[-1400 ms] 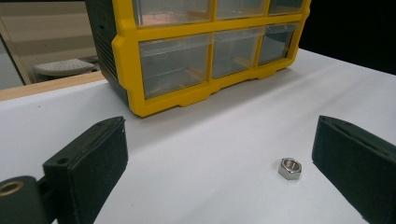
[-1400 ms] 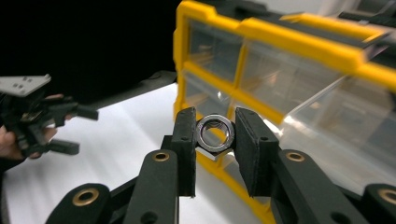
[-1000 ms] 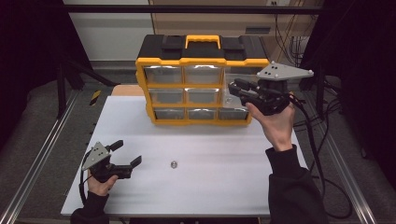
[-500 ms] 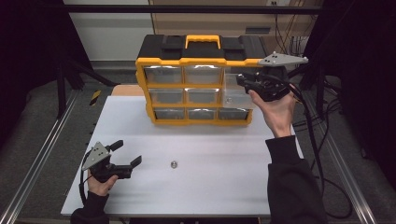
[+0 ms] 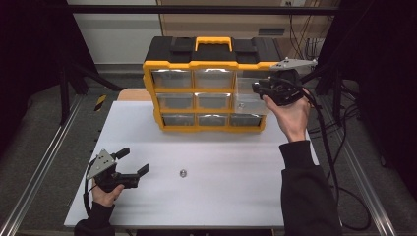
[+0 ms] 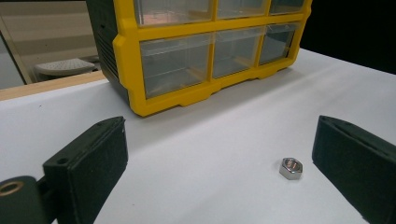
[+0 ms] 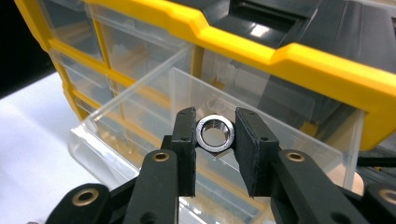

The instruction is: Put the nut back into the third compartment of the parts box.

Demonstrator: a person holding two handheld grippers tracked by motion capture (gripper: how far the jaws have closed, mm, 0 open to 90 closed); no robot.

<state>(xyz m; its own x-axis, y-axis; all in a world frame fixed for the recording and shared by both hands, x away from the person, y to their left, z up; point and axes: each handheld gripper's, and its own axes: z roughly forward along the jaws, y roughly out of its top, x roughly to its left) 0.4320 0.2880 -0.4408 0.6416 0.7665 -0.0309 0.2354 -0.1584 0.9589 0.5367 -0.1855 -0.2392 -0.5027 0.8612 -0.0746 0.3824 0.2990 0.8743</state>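
Right claw (image 7: 215, 135) is clenching a hex nut (image 7: 215, 132) between its pads, hovering over the pulled-out clear drawer (image 7: 154, 140) at the yellow organizer's (image 5: 206, 64) right column. Left claw (image 5: 132, 162) is resting released on the white desk (image 5: 231, 187), with a second nut (image 6: 291, 167) lying between its spread jaws, touching neither.

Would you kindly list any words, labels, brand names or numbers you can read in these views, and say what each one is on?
None: no readable text anywhere.
Organizer: yellow frame, black top, clear drawers, all bare of labels.
Held nut and table nut: no markings visible.
Grippers: no lettering visible.
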